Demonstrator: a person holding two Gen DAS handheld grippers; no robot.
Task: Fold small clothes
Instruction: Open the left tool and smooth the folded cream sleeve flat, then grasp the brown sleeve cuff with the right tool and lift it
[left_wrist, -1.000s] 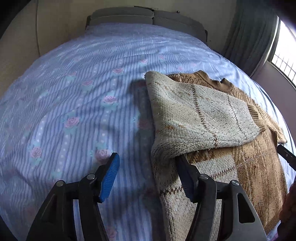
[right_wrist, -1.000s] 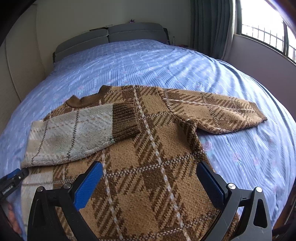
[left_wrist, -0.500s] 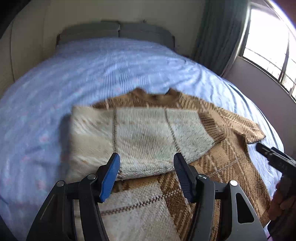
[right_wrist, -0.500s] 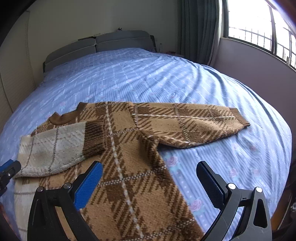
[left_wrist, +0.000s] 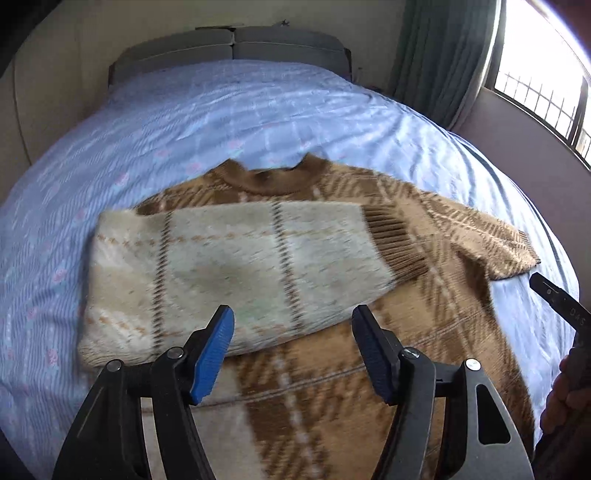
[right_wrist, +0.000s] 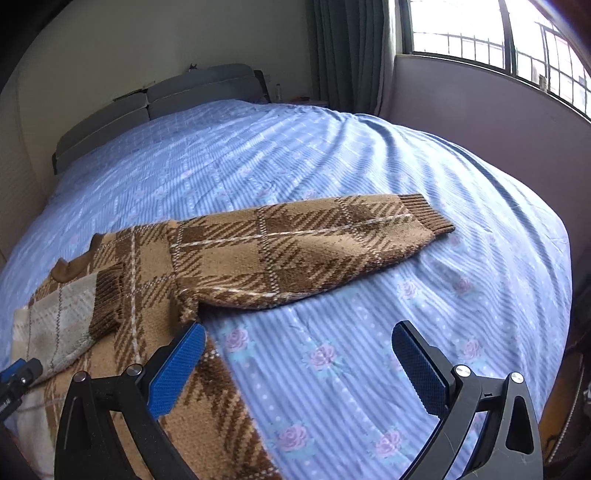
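1. Lying flat on the bed is the brown plaid sweater (left_wrist: 406, 332), collar toward the headboard, its body spread over the blue sheet.
2. Its one sleeve (left_wrist: 236, 273) is folded across the chest, pale inside face up, the ribbed brown cuff ending near the middle of the chest.
3. Its other sleeve (right_wrist: 295, 251) stretches straight out to the side on the sheet, cuff at the far end.
4. My left gripper (left_wrist: 293, 350) hangs above the sweater's lower body, just short of the folded sleeve's near edge; its blue pads stand apart with nothing between them, and the jaws have just been widening.
5. My right gripper (right_wrist: 299, 369) hangs over the sweater's side edge, one blue pad above the knit and the other above bare sheet; its fingers are wide apart and hold nothing.
6. From the left camera I see a dark bar of the right gripper at the right edge with small pale lettering too blurred to read, and my hand (left_wrist: 565, 398) below it.
7. The sheet (right_wrist: 369, 369) is pale blue, striped, with pink roses.
8. Beyond stand the grey headboard (left_wrist: 229, 44), a dark curtain (right_wrist: 351, 55) and a barred window (right_wrist: 480, 33).
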